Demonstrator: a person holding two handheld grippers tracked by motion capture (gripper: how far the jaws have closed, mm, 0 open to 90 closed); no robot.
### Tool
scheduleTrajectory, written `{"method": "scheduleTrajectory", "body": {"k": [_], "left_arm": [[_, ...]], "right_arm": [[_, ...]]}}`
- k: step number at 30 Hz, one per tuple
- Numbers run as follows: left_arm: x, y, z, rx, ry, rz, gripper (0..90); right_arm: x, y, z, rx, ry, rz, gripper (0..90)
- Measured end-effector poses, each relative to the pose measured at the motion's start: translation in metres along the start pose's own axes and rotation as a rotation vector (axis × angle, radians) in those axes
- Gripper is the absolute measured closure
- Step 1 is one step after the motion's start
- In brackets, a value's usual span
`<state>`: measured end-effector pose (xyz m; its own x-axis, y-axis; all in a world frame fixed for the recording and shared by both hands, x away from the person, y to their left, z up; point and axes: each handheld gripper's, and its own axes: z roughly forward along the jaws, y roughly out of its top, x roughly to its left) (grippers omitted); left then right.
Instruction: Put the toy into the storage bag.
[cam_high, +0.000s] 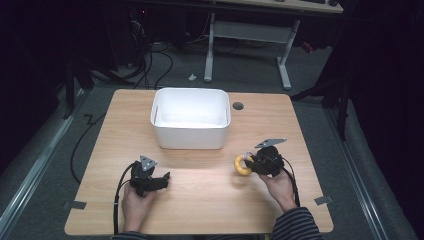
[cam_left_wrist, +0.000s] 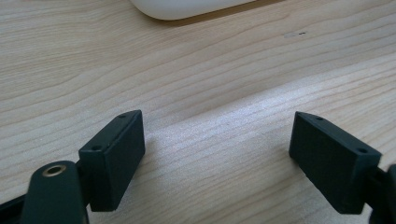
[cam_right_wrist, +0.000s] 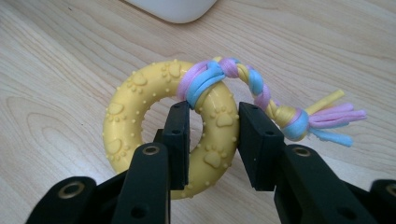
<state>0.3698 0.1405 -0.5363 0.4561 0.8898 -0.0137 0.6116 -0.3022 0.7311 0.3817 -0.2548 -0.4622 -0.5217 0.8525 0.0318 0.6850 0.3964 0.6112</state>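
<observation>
Risk of slipping: right gripper (cam_right_wrist: 209, 140) pinching only one side of yellow ring toy (cam_right_wrist: 154, 126), braided rope tail (cam_right_wrist: 280, 105) dangling just beyond right jaw, possibly snagging or swinging on approaching white bin (cam_high: 190, 119) ahead. Ring sitting between pads, hole hanging off left jaw. Left gripper (cam_left_wrist: 219, 144) spread, gripping nothing, resting over table (cam_left_wrist: 210, 84).

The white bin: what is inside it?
The white bin looks empty in the high view: only its bare white floor and far walls show. Its near wall covers the front strip of the floor, so something small there could stay unseen.
</observation>
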Motion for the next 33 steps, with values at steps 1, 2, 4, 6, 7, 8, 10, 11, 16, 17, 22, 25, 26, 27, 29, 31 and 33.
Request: {"method": "scheduleTrajectory", "body": {"k": [1,2,4,6,7,8,10,11,16,17,22,25,26,27,29,31,33], "left_arm": [[0.0,0.0,0.0,0.0,0.0,0.0,18.6],[0.0,0.0,0.0,0.0,0.0,0.0,18.6],[0.0,0.0,0.0,0.0,0.0,0.0,18.6],[0.0,0.0,0.0,0.0,0.0,0.0,18.6],[0.0,0.0,0.0,0.0,0.0,0.0,18.6],[0.0,0.0,0.0,0.0,0.0,0.0,18.6],[0.0,0.0,0.0,0.0,0.0,0.0,18.6],[0.0,0.0,0.0,0.0,0.0,0.0,18.6],[0.0,0.0,0.0,0.0,0.0,0.0,18.6],[0.0,0.0,0.0,0.0,0.0,0.0,18.6],[0.0,0.0,0.0,0.0,0.0,0.0,18.6],[0.0,0.0,0.0,0.0,0.0,0.0,18.6],[0.0,0.0,0.0,0.0,0.001,0.001,18.6],[0.0,0.0,0.0,0.0,0.001,0.001,18.6],[0.0,0.0,0.0,0.0,0.001,0.001,18.6],[0.0,0.0,0.0,0.0,0.001,0.0,18.6],[0.0,0.0,0.0,0.0,0.001,0.0,18.6]], "right_arm": [[0.0,0.001,-0.002,-0.004,-0.001,-0.004,66.1],[0.0,0.001,-0.003,-0.006,-0.002,-0.004,66.1],[-0.002,0.002,-0.008,-0.014,0.017,0.002,66.1],[-0.003,0.003,-0.011,-0.019,0.018,-0.002,66.1],[-0.003,0.004,-0.013,-0.023,0.017,-0.003,66.1],[-0.004,0.005,-0.018,-0.033,0.031,0.004,66.1],[-0.004,0.006,-0.02,-0.036,0.035,0.002,66.1],[-0.004,0.008,-0.024,-0.042,0.036,0.003,66.1],[-0.004,0.014,-0.031,-0.048,0.04,-0.012,66.1],[-0.004,0.016,-0.033,-0.053,0.037,-0.018,66.1],[-0.006,0.024,-0.038,-0.057,0.037,-0.029,66.1],[-0.007,0.028,-0.04,-0.061,0.042,-0.029,66.1],[-0.007,0.029,-0.041,-0.066,0.043,-0.027,66.1],[-0.007,0.034,-0.045,-0.068,0.045,-0.03,66.1],[-0.007,0.037,-0.047,-0.074,0.045,-0.032,66.1],[-0.007,0.042,-0.052,-0.09,0.042,-0.042,66.1],[-0.006,0.046,-0.055,-0.097,0.038,-0.051,66.1]]}}
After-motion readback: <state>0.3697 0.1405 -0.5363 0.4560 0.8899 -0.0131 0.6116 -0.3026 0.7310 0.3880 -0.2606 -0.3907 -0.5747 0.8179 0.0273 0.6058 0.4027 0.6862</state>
